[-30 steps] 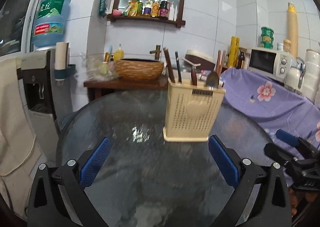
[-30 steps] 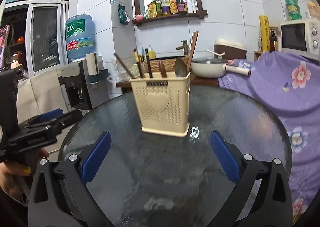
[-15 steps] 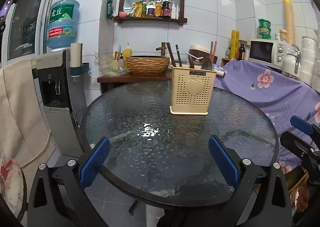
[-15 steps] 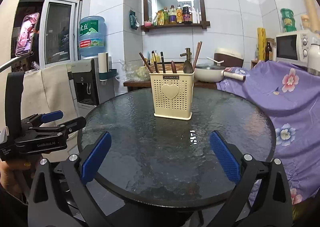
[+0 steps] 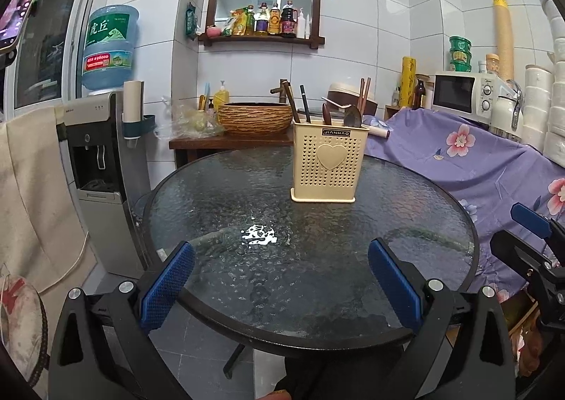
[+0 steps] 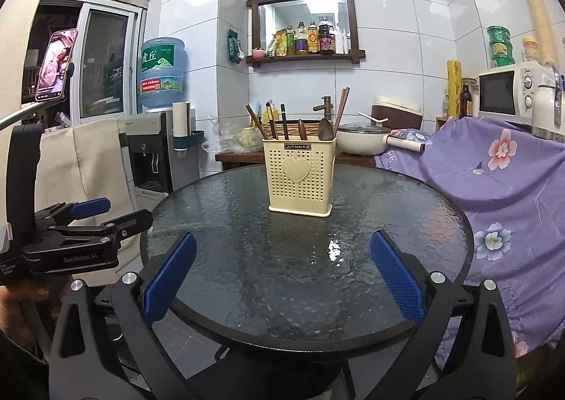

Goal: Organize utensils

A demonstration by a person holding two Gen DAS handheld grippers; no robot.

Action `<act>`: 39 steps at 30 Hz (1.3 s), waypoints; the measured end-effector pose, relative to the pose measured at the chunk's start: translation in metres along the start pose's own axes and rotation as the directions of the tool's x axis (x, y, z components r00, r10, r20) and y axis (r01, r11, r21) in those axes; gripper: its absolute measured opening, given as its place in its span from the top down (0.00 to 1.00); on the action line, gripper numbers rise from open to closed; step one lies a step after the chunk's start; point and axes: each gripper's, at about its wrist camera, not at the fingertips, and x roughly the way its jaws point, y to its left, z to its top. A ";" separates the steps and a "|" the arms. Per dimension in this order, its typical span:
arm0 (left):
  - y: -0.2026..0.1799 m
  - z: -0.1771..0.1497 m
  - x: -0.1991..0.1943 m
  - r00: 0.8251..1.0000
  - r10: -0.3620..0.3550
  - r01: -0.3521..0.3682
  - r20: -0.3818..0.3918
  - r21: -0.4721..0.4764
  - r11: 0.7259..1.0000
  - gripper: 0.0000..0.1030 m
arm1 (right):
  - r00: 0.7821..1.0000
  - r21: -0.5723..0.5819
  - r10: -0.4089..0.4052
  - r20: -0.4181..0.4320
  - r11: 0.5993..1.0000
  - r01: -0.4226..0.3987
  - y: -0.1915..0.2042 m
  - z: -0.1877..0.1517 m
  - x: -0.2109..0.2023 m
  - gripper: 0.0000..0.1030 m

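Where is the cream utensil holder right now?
The holder stands upright on the round glass table, toward its far side, in front of the wicker basket. In both views it sits ahead of the open tongs, touching neither.

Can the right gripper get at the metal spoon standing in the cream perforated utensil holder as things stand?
Probably yes. The right gripper is open and empty, the glass table between it and the holder is bare, and the spoon sticks up above the rim.

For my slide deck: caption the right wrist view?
Open right gripper faces a cream utensil holder on a round glass table.
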 end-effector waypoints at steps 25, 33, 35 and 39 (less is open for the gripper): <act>0.001 -0.004 -0.004 1.000 -0.009 0.009 -0.019 -0.012 1.000 0.06 | 1.000 0.014 0.011 -0.013 1.000 -0.011 -0.001 -0.001 0.004 0.06; -0.001 -0.005 -0.003 1.000 -0.009 0.009 -0.025 -0.011 1.000 0.06 | 1.000 0.016 0.009 -0.013 1.000 -0.009 0.000 -0.001 0.004 0.06; -0.001 -0.005 -0.003 1.000 -0.009 0.009 -0.026 -0.010 1.000 0.06 | 1.000 0.016 0.009 -0.014 1.000 -0.009 0.000 -0.001 0.004 0.06; -0.002 -0.005 -0.001 0.999 -0.010 0.010 -0.035 -0.008 1.000 0.06 | 1.000 0.017 0.009 -0.015 1.000 -0.009 0.000 -0.001 0.004 0.06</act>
